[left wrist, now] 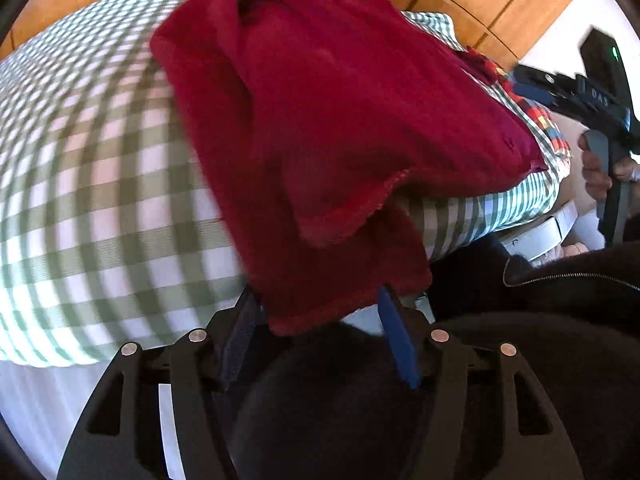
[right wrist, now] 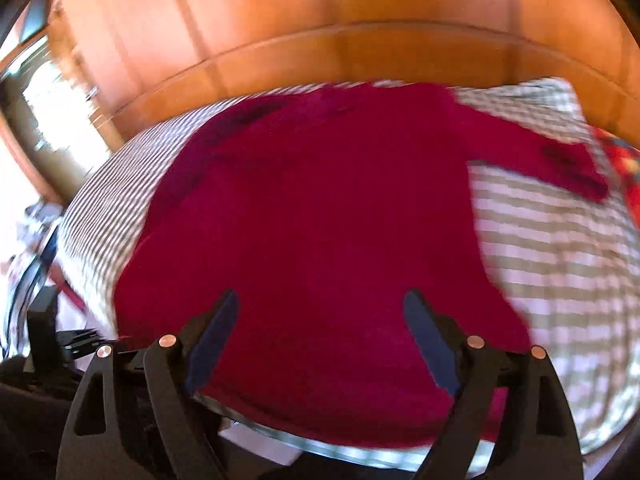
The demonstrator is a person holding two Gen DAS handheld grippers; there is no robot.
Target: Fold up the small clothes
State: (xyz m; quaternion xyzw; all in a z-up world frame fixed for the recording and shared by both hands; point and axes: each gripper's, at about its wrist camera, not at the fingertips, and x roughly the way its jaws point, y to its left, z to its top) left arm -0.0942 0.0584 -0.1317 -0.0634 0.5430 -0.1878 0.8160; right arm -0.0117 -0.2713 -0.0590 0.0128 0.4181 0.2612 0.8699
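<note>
Both grippers, left (left wrist: pixel 320 320) and right (right wrist: pixel 322 312), gape over the crumpled dark-red knit garment (right wrist: pixel 320 208) on checked cloth (left wrist: pixel 88 184)

Bright daylight; heavy motion blur, fisheye bending, dark vignetted corners.

Red knit garment (right wrist: pixel 320 208): dark red, soft-textured fabric. Lies spread across the green-and-white checked bedcover (left wrist: pixel 80 160). One sleeve extends toward the right. Near hem overhangs the bed edge. Surface creased, one layer folded over.
</note>
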